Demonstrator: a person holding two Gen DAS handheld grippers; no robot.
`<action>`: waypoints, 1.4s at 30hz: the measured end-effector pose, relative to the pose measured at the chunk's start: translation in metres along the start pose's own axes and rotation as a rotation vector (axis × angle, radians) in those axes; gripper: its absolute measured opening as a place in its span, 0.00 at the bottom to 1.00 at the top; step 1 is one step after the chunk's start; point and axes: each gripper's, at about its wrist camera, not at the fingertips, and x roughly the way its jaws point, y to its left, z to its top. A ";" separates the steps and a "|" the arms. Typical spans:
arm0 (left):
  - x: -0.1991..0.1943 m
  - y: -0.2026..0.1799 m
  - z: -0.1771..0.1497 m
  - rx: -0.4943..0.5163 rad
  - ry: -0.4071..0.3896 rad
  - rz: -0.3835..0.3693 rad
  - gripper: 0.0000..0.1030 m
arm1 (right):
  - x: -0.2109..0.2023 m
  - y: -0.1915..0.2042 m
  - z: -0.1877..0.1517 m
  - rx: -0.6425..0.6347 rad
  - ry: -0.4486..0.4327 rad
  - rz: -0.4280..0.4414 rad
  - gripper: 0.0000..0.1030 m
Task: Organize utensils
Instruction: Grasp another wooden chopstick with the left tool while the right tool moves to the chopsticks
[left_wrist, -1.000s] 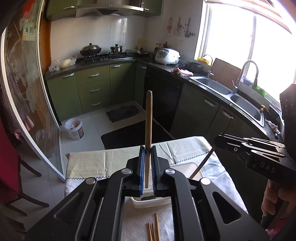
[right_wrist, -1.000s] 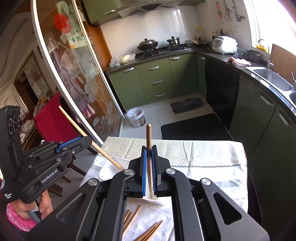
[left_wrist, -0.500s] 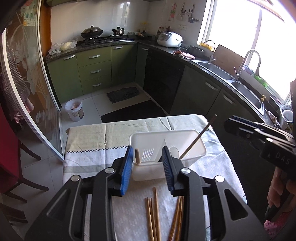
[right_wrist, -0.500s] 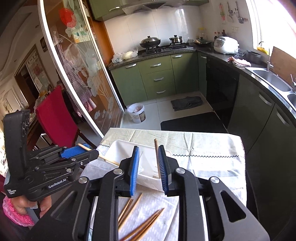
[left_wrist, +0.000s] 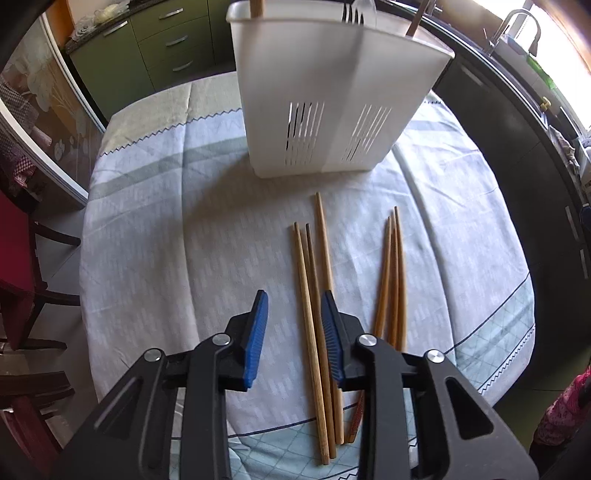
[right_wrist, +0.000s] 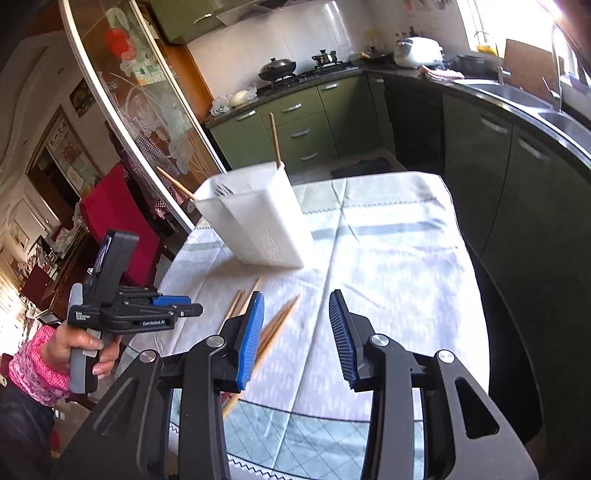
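Observation:
A white slotted utensil holder (left_wrist: 332, 99) stands on the clothed table, with two wooden chopsticks and a fork sticking out of it; it also shows in the right wrist view (right_wrist: 258, 221). Several wooden chopsticks (left_wrist: 314, 295) lie flat on the cloth in two groups, the other group (left_wrist: 393, 280) to the right. My left gripper (left_wrist: 293, 317) is open and empty, low over the left group. My right gripper (right_wrist: 295, 325) is open and empty, above the cloth right of the chopsticks (right_wrist: 277, 325). The left gripper also shows in the right wrist view (right_wrist: 177, 312).
The round table carries a pale blue and white cloth (left_wrist: 166, 221). A red chair (right_wrist: 118, 214) stands at the table's left. Green cabinets (right_wrist: 295, 122) and a dark counter with a sink (right_wrist: 517, 92) run behind and to the right.
Both grippers opened and let their chopsticks go into the holder, then pulled back and down toward the chopsticks on the cloth.

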 end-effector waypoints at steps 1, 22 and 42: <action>0.005 -0.001 -0.001 0.003 0.007 0.011 0.27 | 0.001 -0.007 -0.008 0.015 0.008 0.001 0.36; 0.047 -0.013 -0.001 0.024 0.109 0.035 0.15 | 0.031 -0.028 -0.037 0.086 0.094 0.043 0.36; 0.036 0.003 -0.010 -0.048 -0.066 0.058 0.06 | 0.127 0.020 -0.041 0.023 0.262 -0.031 0.24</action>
